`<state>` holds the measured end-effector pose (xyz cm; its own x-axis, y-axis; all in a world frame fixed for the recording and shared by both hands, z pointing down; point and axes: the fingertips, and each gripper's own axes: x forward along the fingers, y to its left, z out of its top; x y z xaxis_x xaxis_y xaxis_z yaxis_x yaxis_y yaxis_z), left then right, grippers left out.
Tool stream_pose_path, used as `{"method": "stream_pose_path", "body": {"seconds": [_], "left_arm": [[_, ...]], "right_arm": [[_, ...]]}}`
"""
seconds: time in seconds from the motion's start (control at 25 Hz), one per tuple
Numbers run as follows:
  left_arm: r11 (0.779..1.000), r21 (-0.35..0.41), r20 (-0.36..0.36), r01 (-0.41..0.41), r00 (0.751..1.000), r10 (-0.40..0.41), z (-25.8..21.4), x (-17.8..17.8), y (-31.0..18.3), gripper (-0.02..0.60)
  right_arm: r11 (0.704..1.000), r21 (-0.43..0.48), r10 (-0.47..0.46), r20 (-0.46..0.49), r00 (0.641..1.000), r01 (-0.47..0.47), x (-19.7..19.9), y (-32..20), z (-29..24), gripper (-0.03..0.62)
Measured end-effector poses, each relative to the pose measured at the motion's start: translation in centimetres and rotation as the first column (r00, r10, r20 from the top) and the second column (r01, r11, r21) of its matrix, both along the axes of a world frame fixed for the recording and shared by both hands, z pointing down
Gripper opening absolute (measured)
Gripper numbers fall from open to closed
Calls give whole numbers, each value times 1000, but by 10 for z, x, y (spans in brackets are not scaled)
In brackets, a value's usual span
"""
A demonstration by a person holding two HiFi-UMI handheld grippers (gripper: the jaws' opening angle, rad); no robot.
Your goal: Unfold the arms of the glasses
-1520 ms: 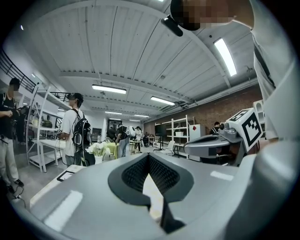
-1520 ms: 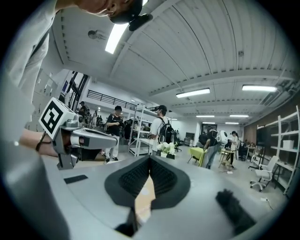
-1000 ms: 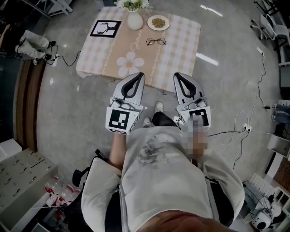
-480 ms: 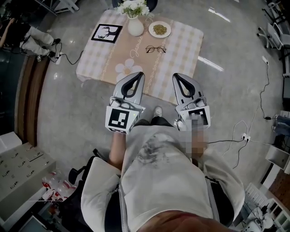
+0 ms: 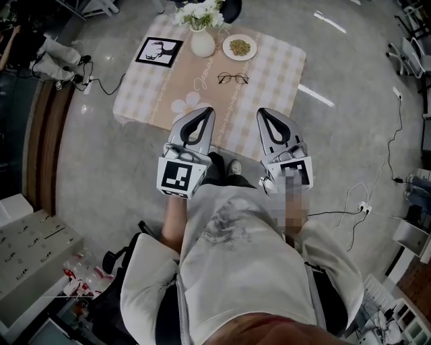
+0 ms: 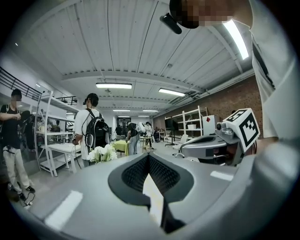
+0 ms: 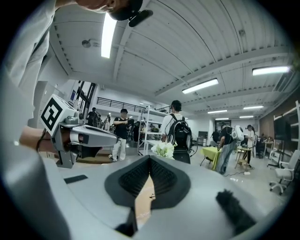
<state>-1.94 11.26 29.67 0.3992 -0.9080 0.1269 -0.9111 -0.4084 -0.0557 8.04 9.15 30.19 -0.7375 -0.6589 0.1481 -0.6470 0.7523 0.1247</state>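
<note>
Overhead, from the head view, we see the left gripper (image 5: 203,110) and the right gripper (image 5: 264,111) held side by side in front of the person's torso (image 5: 236,256), both pointing toward 12 o'clock and reaching just over the near edge of a low table (image 5: 276,81) covered with a checked cloth. The glasses (image 5: 233,78) lie on that cloth at roughly 12 o'clock from the two grippers, well apart from both and touched by neither; whether their arms are folded is too small for us to tell. From the glasses, a plate (image 5: 239,47) sits at 12 o'clock, a white vase (image 5: 202,44) with flowers (image 5: 200,11) at 10 o'clock, and a framed deer picture (image 5: 158,51) at 9 o'clock. From the left gripper view, we see the two ribbed pads meeting at their tips with nothing between them, and the right gripper at 3 o'clock. From the right gripper view, we see the same closed, empty jaws, the left gripper at 9 o'clock, and tan cloth through the slot beneath the tips.
</note>
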Motion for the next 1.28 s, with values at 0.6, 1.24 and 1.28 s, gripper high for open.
{"method": "stream_pose_path", "body": {"seconds": [0.6,1.24,1.28], "left_arm": [[996,-20,-7,-90,996,90,17,-36,-70,9],[981,-40,-26,-191,981,190,29,-78,-126,9],[979,-43,-29,-198,980,196,31,-81,-129,9]], "right_arm": [[998,-27,59,-23,998,-60,-42,-65,15,15],[988,-43,146,-71,987,-149,-85,-118,24,15],[987,-46,152,-77,985,-156,-87,-120,26,15]]}}
